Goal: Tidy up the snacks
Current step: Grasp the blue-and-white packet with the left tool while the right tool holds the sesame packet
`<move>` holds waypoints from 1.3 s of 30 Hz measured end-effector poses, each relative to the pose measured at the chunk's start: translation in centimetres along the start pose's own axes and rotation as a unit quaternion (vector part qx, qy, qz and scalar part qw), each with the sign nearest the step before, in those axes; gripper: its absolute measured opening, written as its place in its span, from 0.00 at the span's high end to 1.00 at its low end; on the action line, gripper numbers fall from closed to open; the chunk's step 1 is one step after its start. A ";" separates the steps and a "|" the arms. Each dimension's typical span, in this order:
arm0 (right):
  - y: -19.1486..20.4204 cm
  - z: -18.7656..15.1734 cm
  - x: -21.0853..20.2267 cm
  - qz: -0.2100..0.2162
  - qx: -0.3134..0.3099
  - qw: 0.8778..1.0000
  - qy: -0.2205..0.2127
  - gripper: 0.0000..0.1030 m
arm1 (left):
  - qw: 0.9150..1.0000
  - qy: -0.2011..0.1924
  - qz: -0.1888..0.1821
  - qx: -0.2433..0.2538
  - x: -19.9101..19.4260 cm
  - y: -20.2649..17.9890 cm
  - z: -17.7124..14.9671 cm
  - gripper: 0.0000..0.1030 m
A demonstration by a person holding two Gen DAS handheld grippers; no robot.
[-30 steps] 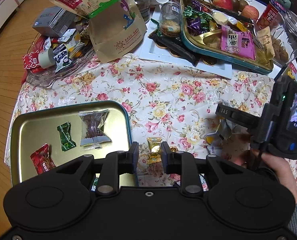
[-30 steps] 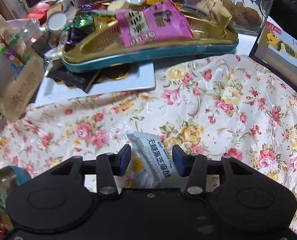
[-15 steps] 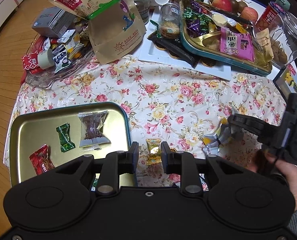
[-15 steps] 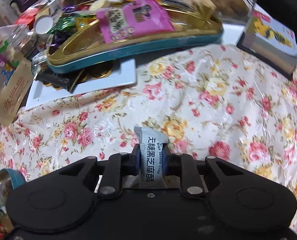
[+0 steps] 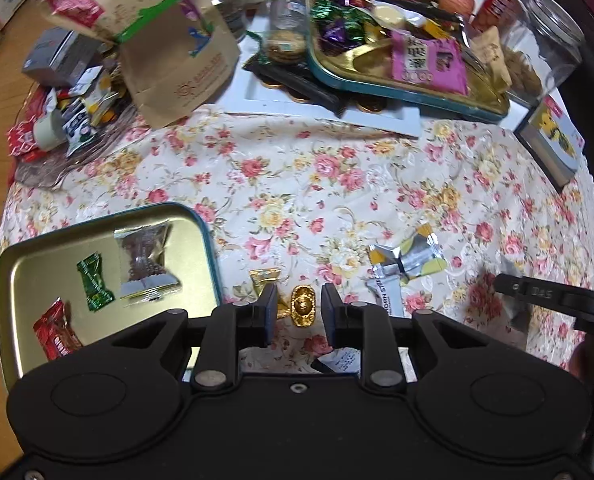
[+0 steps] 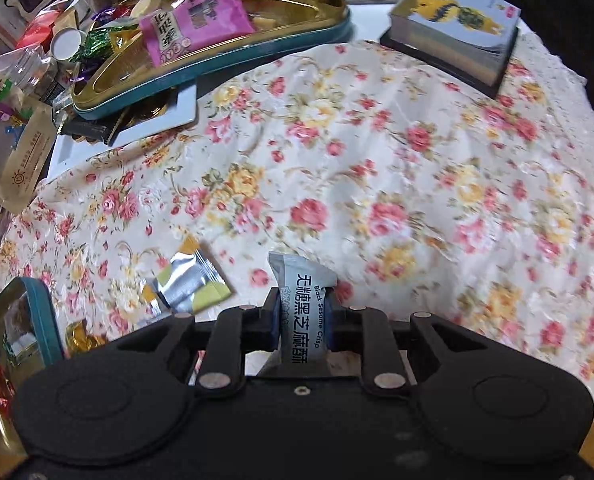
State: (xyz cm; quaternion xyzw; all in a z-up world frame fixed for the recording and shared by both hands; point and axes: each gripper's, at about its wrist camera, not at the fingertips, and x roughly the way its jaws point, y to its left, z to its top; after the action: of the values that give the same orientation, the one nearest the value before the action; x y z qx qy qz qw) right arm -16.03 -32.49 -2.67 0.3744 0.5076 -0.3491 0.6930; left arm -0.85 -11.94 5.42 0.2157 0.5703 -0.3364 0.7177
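Note:
My right gripper (image 6: 303, 310) is shut on a grey-white black sesame crisp packet (image 6: 301, 280), held above the floral tablecloth. In the left wrist view one of its fingers (image 5: 537, 293) shows at the right edge. My left gripper (image 5: 300, 296) hangs open over a gold ingot candy (image 5: 303, 307), with a gap at each pad. A second gold wrapper (image 5: 264, 278) lies by its left finger. The gold tin tray (image 5: 211, 248) at the left holds a red candy (image 5: 55, 330), a green candy (image 5: 93, 282) and a clear-wrapped brown cake (image 5: 145, 264).
Silver-and-yellow packets (image 5: 413, 256) and a white strip packet (image 5: 389, 294) lie on the cloth. At the back stand a teal-rimmed snack tray (image 5: 409, 90), a glass jar (image 5: 545, 48), a paper bag (image 5: 169, 40) and a book (image 5: 553, 140). The table edge and wooden floor are at the left.
My right gripper shut on the sesame crisp packet, lifted it off the cloth and carried it away. My left gripper shifted slightly, so the ingot candy now sits between its jaws.

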 end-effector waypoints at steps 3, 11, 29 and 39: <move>-0.3 -0.3 -2.2 -0.001 0.007 1.000 -0.009 0.79 | 1.000 -0.004 -0.009 0.015 0.2 -0.6 -0.2 0.67; 0.4 -0.2 -5.9 0.038 0.043 0.997 -0.054 0.79 | 0.999 -0.025 -0.034 0.000 0.2 0.6 0.5 0.66; -1.5 -0.3 -10.3 0.102 0.066 0.990 -0.076 0.79 | 0.992 0.062 -0.021 0.104 6.2 -5.9 -3.0 0.59; -1.3 -0.5 -10.4 0.112 0.057 0.989 -0.074 0.79 | 0.987 0.074 -0.004 0.145 7.9 -6.7 -5.0 0.59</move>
State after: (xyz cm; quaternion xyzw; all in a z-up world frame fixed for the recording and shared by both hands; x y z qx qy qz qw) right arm -19.89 -31.54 7.07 0.4404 0.3891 -0.3246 0.7411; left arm -8.10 -14.90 -3.00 0.3396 0.5677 -0.4014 0.6335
